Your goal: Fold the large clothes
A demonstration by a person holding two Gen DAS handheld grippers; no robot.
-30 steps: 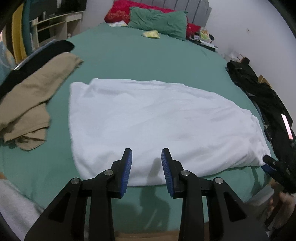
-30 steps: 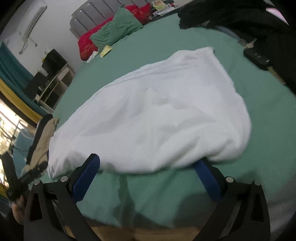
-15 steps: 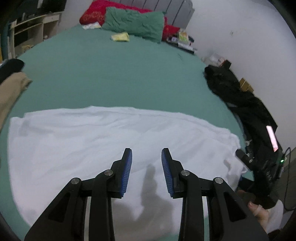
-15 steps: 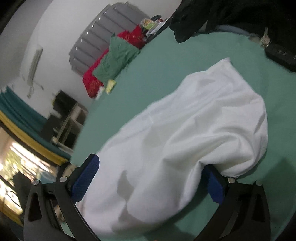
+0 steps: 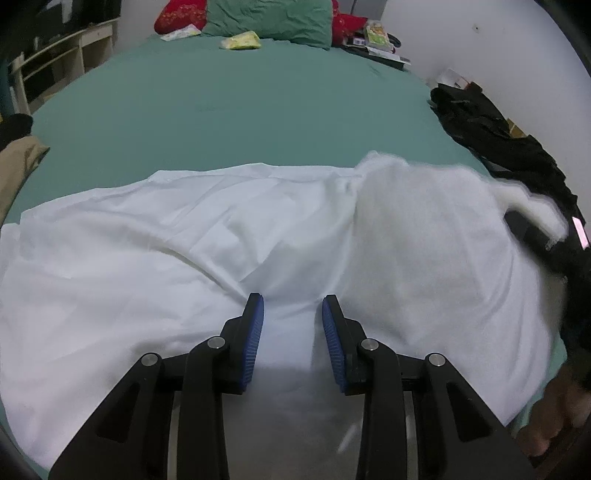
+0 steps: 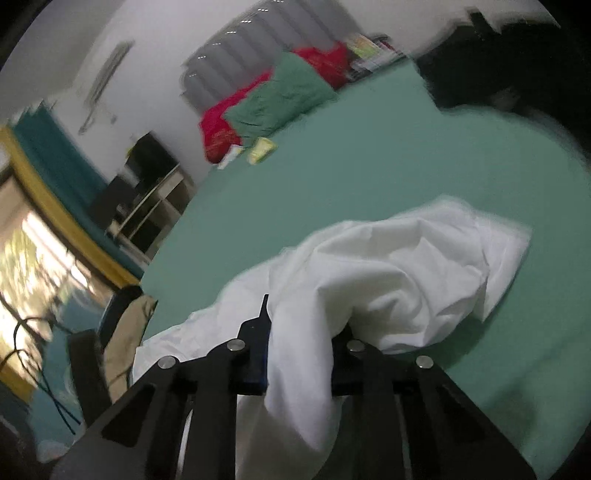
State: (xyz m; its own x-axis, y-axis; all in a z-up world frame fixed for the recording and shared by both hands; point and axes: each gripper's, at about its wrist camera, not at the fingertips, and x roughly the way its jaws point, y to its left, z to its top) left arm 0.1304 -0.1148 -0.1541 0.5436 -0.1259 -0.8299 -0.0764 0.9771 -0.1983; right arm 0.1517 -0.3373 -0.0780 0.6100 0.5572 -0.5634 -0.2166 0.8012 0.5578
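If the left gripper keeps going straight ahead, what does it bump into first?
Most likely the white garment: the left gripper is open and its fingertips already sit right at the cloth, though exact depth is unclear.

Bed [image 5: 258, 110]: sheet [image 5: 184, 266] spread across near half, its right end lifted in the right gripper [image 6: 301, 343]. Left gripper [image 5: 291, 325] over sheet's near edge. Pillows [image 5: 269, 16] at far end. Dark clothes [image 5: 491, 140] along right edge; folded garment [image 5: 18, 162] at left edge.

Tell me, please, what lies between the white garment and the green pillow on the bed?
Only bare green sheet separates the white garment from the green pillow, apart from a small yellow packet just before the pillow; the left wrist view shows it best.
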